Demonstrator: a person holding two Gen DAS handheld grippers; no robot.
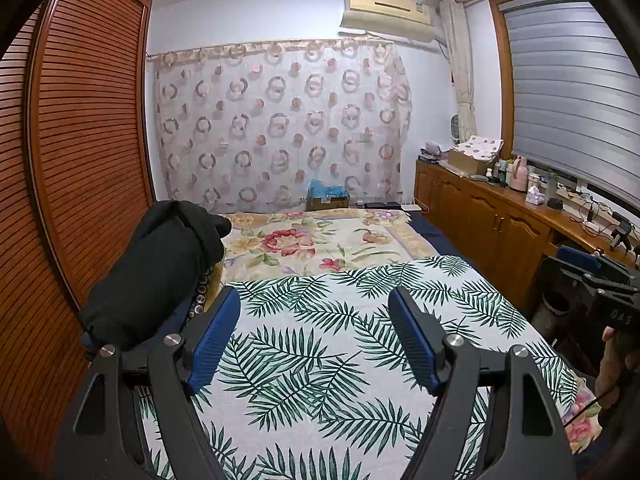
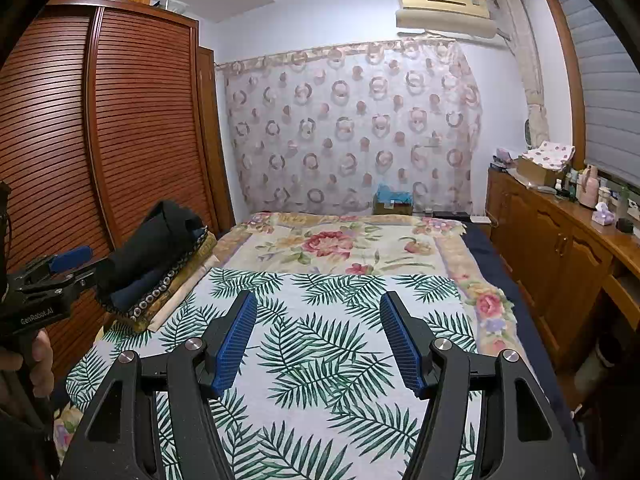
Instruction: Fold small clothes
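Left of the left gripper (image 1: 314, 336), the dark clothes pile (image 1: 152, 268) hides its own lower layers. The picture's edge crops the hand (image 1: 614, 368) to its right. Small bottles on the cabinet (image 1: 516, 176) far ahead blur together.

A: The far wall (image 1: 280, 16) is pale, and a sheer curtain with ring patterns (image 1: 280, 120) hangs across it under a cream air conditioner (image 1: 386, 12).

B: The left side is taken by a slatted brown wardrobe (image 1: 88, 140). Along the right runs a low wooden cabinet (image 1: 480, 216) crowded with bottles and boxes, below a window with a grey blind (image 1: 568, 92).

A: A bed (image 2: 480, 240) fills the middle, spread with a floral blanket (image 2: 340, 244) and a palm-leaf sheet (image 2: 320, 344).
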